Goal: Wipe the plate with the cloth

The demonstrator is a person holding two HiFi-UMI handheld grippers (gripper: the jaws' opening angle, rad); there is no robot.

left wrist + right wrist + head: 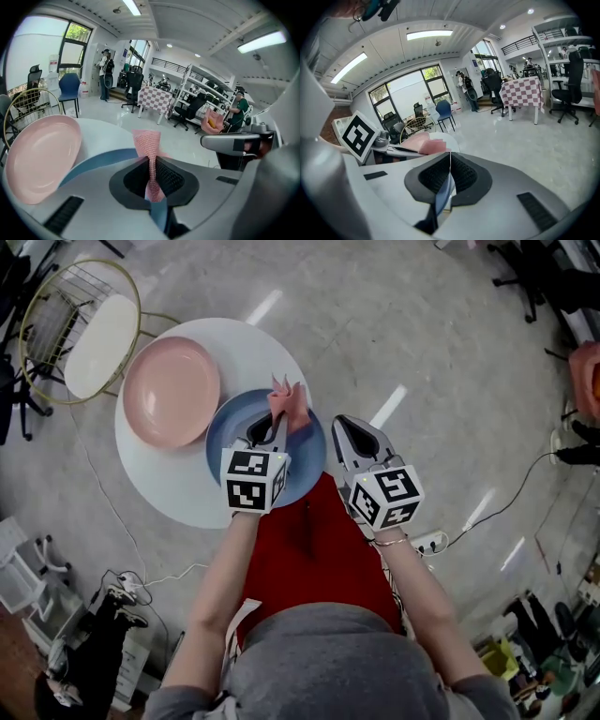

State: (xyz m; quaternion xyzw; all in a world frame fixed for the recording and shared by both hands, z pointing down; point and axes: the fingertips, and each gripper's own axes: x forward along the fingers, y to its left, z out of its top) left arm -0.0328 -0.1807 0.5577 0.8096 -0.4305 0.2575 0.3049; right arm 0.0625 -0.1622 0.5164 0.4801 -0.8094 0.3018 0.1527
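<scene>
Two hand-held grippers (278,421) (340,424) forward, seemingly level.

We find the open way on the right and far side, where bare grey floor (412,343) runs off from the round white table (164,484). The tabletop's left is taken by the shallow pink plate (172,390), whose edge meets the round blue plate (230,432) (whether they overlap, we cannot tell); bare top shows along the near-left rim. The left gripper (275,423), clamped on the pink mesh cloth (287,399), covers the blue plate's middle, the right gripper (343,427) grips its right rim, with a narrow gap between them. A gold wire chair (80,334) stands beyond the pink plate.
</scene>
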